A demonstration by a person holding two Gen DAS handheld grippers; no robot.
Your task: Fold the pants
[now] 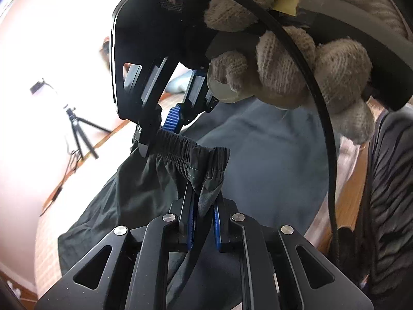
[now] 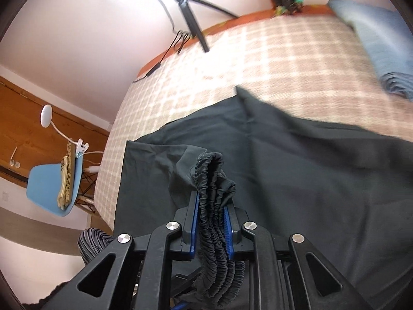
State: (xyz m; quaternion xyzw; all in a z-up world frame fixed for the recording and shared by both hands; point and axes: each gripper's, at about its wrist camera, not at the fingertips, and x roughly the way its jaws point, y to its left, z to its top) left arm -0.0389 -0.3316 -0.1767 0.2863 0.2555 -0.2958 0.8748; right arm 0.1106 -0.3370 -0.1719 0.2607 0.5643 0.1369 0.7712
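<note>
Dark grey pants [image 2: 296, 160] lie spread over a checked bed cover [image 2: 258, 59], with their elastic waistband [image 1: 185, 147] lifted. My left gripper [image 1: 204, 206] is shut on one end of the waistband. My right gripper [image 2: 212, 206] is shut on a bunched length of the waistband [image 2: 214, 180]. In the left wrist view the right gripper [image 1: 155, 131] shows just ahead, held by a gloved hand [image 1: 284, 59], and the band stretches between the two grippers.
A black tripod [image 2: 191, 15] with a cable stands at the bed's far edge. A folded light blue cloth [image 2: 382, 41] lies at the far right. A blue chair [image 2: 54, 191] with a clip lamp stands left of the bed.
</note>
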